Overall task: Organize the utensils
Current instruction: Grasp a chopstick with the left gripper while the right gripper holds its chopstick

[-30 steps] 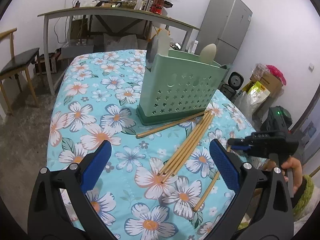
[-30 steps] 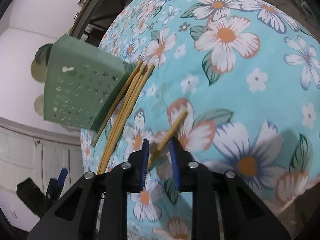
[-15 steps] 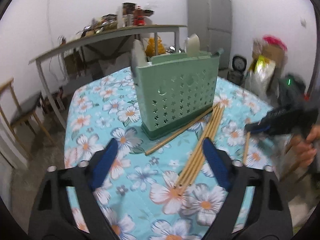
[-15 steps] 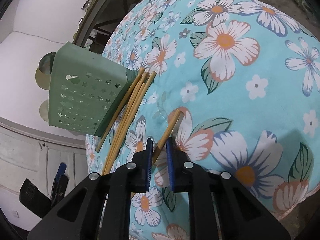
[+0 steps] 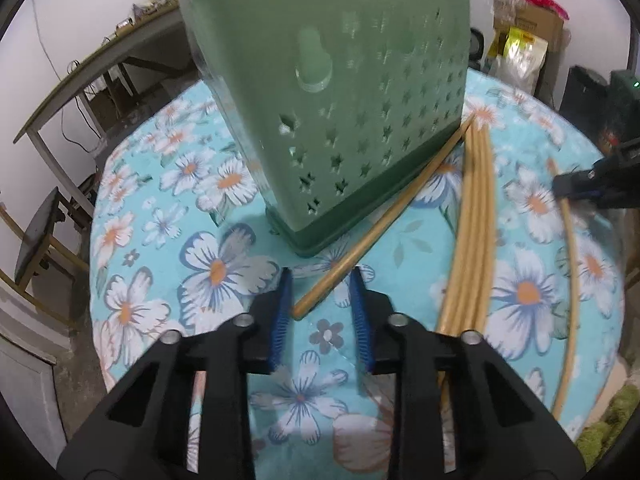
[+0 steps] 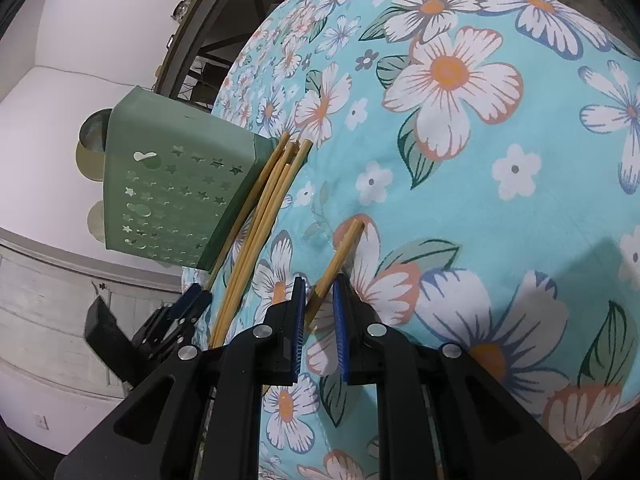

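A green utensil holder (image 5: 340,104) with star cut-outs stands on the floral tablecloth (image 5: 168,216); it also shows in the right wrist view (image 6: 168,196). A single chopstick (image 5: 384,220) leans along its base, its near end between the pads of my left gripper (image 5: 322,312), which is partly open around it. A bundle of chopsticks (image 5: 472,232) lies to the right. My right gripper (image 6: 320,312) is shut on a lone chopstick (image 6: 340,252), which shows in the left wrist view (image 5: 570,280).
A long grey table (image 5: 100,76) and a dark chair (image 5: 36,236) stand to the left. Boxes and bags (image 5: 528,40) sit at the back right. The tablecloth's edge drops off near both grippers.
My left gripper has moved forward and down to the holder and narrowed its jaws around the single chopstick's end. My right gripper has tightened on the lone chopstick.
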Motion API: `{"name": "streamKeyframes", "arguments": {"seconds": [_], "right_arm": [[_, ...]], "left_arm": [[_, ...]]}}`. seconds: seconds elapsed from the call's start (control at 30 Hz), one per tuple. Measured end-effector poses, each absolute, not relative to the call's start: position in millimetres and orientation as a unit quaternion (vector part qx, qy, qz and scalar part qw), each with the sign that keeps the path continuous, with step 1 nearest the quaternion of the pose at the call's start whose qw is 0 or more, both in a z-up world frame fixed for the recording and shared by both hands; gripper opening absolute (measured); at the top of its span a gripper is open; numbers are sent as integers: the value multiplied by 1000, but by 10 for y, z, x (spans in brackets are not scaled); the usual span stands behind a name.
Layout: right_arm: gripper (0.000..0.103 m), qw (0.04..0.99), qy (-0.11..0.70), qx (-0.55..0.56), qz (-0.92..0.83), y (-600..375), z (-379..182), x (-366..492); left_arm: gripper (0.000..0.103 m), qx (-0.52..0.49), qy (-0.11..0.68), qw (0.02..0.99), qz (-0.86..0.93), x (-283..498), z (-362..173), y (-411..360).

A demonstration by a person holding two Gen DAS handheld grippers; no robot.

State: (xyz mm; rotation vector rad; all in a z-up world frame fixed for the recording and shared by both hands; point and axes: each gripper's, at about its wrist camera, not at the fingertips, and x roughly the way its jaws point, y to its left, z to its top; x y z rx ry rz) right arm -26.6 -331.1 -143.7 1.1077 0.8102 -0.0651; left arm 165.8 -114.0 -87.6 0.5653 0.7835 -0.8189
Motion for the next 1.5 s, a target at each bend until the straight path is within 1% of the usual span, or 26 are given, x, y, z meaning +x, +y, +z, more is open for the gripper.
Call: {"name": "streamKeyframes", "arguments": {"seconds": [0.1, 0.17, 0.2, 0.4, 0.6, 0.67, 0.7, 0.73, 0.83, 0.9, 0.93, 0.97, 1.03, 1.07, 1.1, 1.3, 1.5], "right_arm": [[14, 773, 372, 513, -27, -3313, -1455, -276], [14, 773, 371, 514, -26, -3317, -1463, -284], [14, 773, 371, 514, -26, -3319, -1465, -287], [14, 773, 368, 515, -26, -3319, -1475, -305], [14, 773, 369, 516, -25, -3320, -1473, -310], [14, 773, 368, 516, -26, -3317, -1472, -310], [14, 773, 368, 515, -26, -3317, -1468, -305], [14, 773, 368, 515, -26, -3317, -1469, -306], [14, 773, 370, 514, -26, -3316, -1468, -307], [14, 774, 371, 513, -26, -3317, -1471, -312], [14, 774, 371, 512, -26, -3317, -1470, -312], [14, 774, 371, 512, -27, -3313, -1467, -312], [14, 776, 372, 509, -28, -3309, -1451, -303], [14, 776, 371, 509, -28, -3307, -1446, -300], [14, 776, 371, 509, -28, -3303, -1442, -298], [14, 779, 370, 506, -30, -3271, -1427, -288], [13, 777, 369, 509, -28, -3262, -1425, -282]], "left_arm": [[20, 266, 363, 807, -383, 1637, -888, -1156], [5, 260, 363, 807, -387, 1603, -859, -1145], [0, 256, 363, 807, -388, 1584, -831, -1129], [0, 230, 359, 803, -417, 1333, -562, -1023], [0, 267, 331, 808, -408, 1211, -536, -1001], [23, 284, 331, 805, -401, 1258, -605, -1029], [47, 292, 326, 807, -397, 1282, -635, -1037], [53, 304, 311, 810, -394, 1295, -677, -1049], [53, 329, 314, 797, -399, 1379, -802, -1107], [48, 323, 330, 792, -400, 1489, -867, -1139], [42, 310, 342, 790, -405, 1561, -887, -1144], [39, 295, 353, 787, -411, 1624, -892, -1143], [29, 276, 368, 782, -421, 1717, -887, -1152], [27, 276, 371, 778, -426, 1733, -889, -1166], [23, 277, 372, 775, -430, 1735, -897, -1189], [15, 297, 362, 770, -433, 1634, -889, -1246], [9, 309, 339, 764, -454, 1245, -647, -1117]]}}
